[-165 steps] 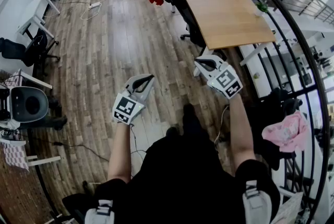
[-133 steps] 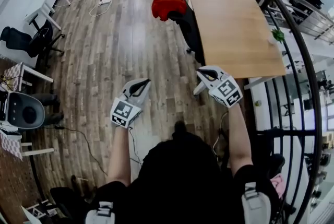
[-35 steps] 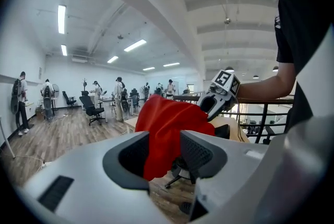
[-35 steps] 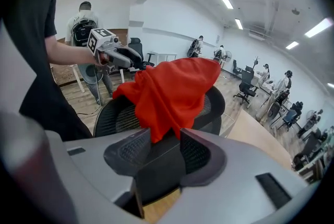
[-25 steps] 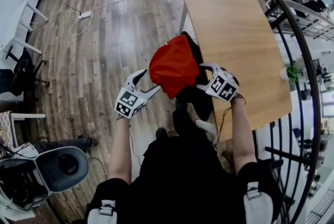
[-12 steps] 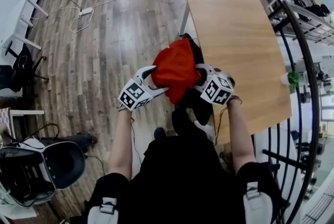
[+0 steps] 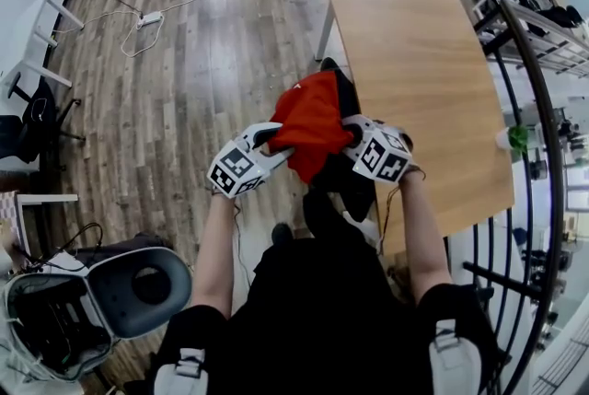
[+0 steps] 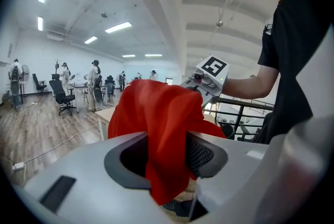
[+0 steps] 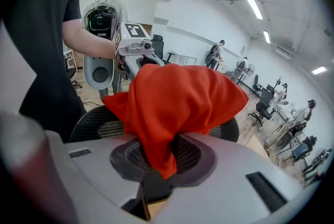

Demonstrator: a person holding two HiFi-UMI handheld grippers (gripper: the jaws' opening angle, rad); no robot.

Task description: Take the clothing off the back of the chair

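The red clothing (image 7: 311,119) is draped over the top of a black mesh chair back (image 7: 357,186), right in front of me. My left gripper (image 7: 274,138) has the garment's left side between its jaws and my right gripper (image 7: 349,134) has the right side. In the left gripper view a fold of red clothing (image 8: 159,129) hangs down between the closing jaws of the left gripper (image 8: 167,165). In the right gripper view the red clothing (image 9: 182,95) is bunched between the closing jaws of the right gripper (image 9: 162,157), above the chair mesh (image 9: 99,121).
A wooden table (image 7: 414,62) stands just right of the chair, with a black railing (image 7: 538,108) beyond it. A grey round-backed seat (image 7: 138,287) is at lower left. A cable and power strip (image 7: 147,18) lie on the plank floor. People stand far off in the room.
I walked up to the chair. Over the last second both grippers moved inward onto the red clothing and their jaws narrowed around its two sides; the fabric has bunched up.
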